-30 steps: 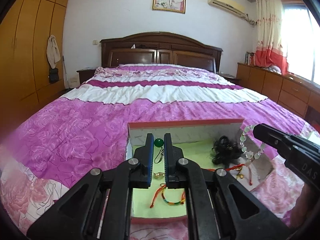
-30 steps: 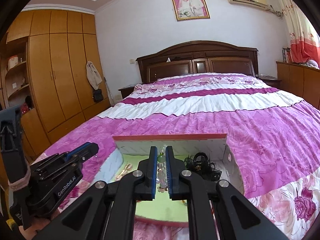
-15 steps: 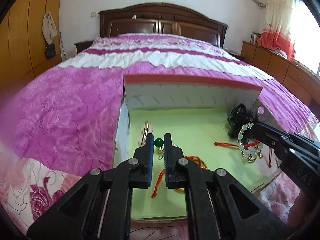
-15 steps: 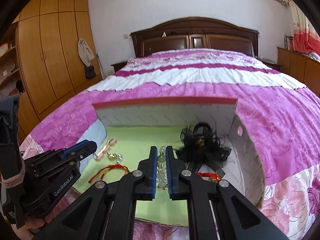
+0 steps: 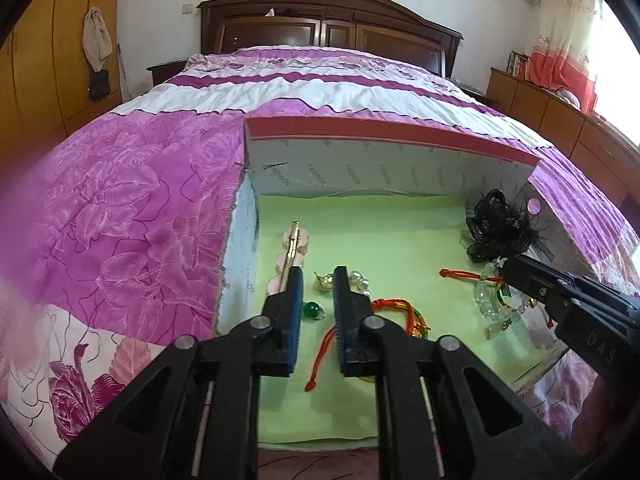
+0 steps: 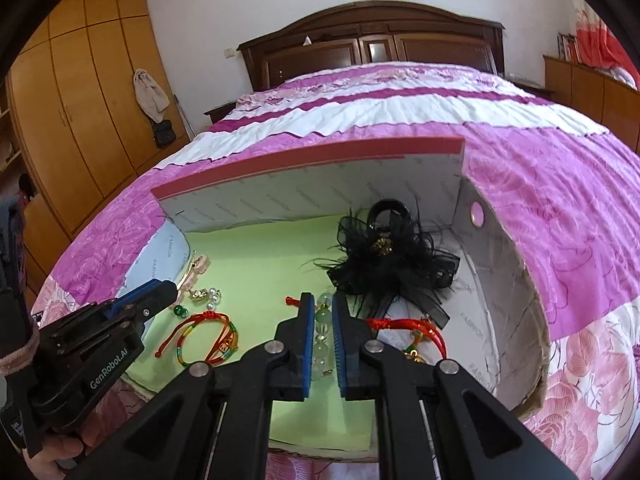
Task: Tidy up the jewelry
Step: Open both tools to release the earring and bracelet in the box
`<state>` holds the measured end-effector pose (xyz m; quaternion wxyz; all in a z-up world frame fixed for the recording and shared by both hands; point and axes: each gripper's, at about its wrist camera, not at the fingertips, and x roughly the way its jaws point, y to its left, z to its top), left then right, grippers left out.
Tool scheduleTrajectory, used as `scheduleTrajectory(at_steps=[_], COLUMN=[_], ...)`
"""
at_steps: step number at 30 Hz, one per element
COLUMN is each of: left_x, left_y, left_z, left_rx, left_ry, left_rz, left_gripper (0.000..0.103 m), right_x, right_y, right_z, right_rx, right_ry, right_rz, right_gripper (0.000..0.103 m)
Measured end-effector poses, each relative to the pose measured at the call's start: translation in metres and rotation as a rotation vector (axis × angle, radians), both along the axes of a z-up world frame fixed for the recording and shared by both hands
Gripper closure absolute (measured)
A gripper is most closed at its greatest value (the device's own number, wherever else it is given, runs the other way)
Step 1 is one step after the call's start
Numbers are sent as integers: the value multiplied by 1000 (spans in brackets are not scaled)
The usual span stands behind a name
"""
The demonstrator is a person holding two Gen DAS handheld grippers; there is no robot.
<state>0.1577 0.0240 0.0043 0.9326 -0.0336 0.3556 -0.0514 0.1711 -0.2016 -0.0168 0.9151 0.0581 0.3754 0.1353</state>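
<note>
Both grippers over the box (image 5: 360, 136) on the bed. Left gripper (image 5: 316, 280) and right gripper (image 6: 320, 308) have just opened their jaws — green pendant (image 5: 311, 310) at the left edge, bead bracelet (image 6: 322, 332) mid-floor, both released. Sorting remains.

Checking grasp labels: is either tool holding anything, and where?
Nothing gripped: both tools' jaws have just been opening. Green pendant lies loose in the left tool, bead bracelet in the right tool.

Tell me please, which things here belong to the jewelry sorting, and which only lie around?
Belong: box, green bead pendant, pale bead bracelet, red cord bracelet, black feather hairpiece, left gripper, right gripper.

Lying about: bedspread, headboard, wardrobe.
</note>
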Motion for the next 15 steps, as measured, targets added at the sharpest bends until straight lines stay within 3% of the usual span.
scheduleTrajectory(at_steps=[2, 5, 15], left_x=[-1, -2, -14], left_y=[-2, -2, 6], left_z=[1, 3, 26], left_rx=[6, 2, -29], left_ry=[0, 1, -15], left_rz=[-8, -8, -10], left_gripper=[83, 80, 79], right_x=[-2, -6, -24], right_y=[-2, -4, -12], right_z=[2, 8, 39], right_rx=[17, 29, 76], right_ry=[-3, -15, -57], right_rz=[2, 1, 8], right_gripper=[74, 66, 63])
